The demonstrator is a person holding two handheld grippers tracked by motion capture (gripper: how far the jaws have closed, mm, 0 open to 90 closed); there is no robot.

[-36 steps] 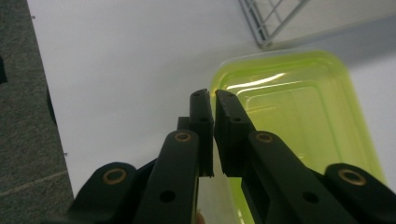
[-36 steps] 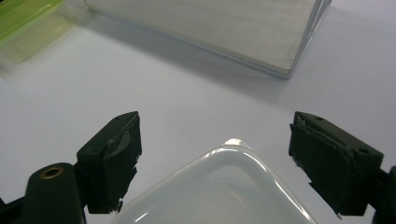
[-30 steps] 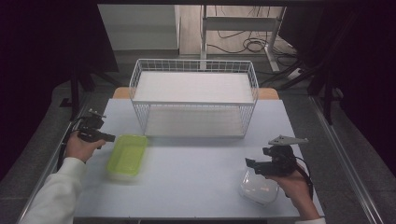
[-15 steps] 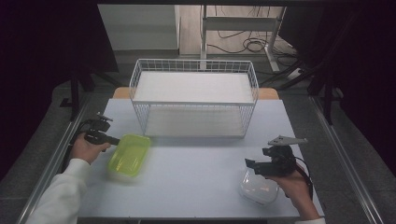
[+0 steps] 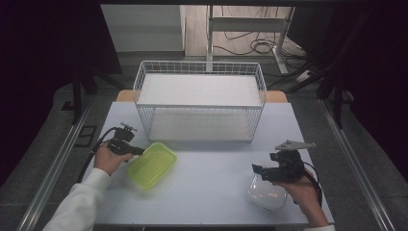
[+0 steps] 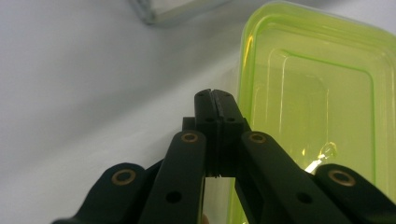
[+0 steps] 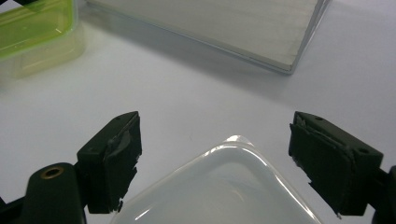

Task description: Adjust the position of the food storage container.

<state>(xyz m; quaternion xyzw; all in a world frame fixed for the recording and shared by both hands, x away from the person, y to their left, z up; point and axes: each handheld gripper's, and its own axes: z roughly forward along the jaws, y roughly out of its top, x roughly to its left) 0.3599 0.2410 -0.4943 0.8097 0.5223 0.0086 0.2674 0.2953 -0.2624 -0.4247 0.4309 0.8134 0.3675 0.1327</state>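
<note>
1. Over the pale grey worktop (image 5: 211,187), the high view shows the left gripper (image 5: 136,150) at the near-left corner of a shallow, translucent lime-green plastic container (image 5: 151,164), which lies on the worktop in front of the left part of a white wire basket (image 5: 199,103) with a pale board for its floor. The tip of the left gripper is at the green container's left rim; whether it touches cannot be told from here. The right gripper (image 5: 257,169), with a grey three-cornered plate on top, hangs over a clear, rounded plastic container (image 5: 266,196) at the near right, well apart from the green one. A white sleeve (image 5: 79,207) leads to the left hand (image 5: 108,159).

2. Along the left gripper view, the left gripper (image 6: 215,99) has its black jaws clenched flat together with nothing between them. Their tip lies just beside the left long rim of the lime-green container (image 6: 317,98), over the bare worktop (image 6: 93,84). A corner of the wire basket (image 6: 154,11) shows at the top.

3. Along the right gripper view, the right gripper (image 7: 215,154) has its jaws released and wide apart. A corner of the clear container (image 7: 224,186) lies low between them, and neither pad touches it. The green container (image 7: 35,25) sits at the upper left, and the basket's pale board (image 7: 224,23) runs across the top.
</note>
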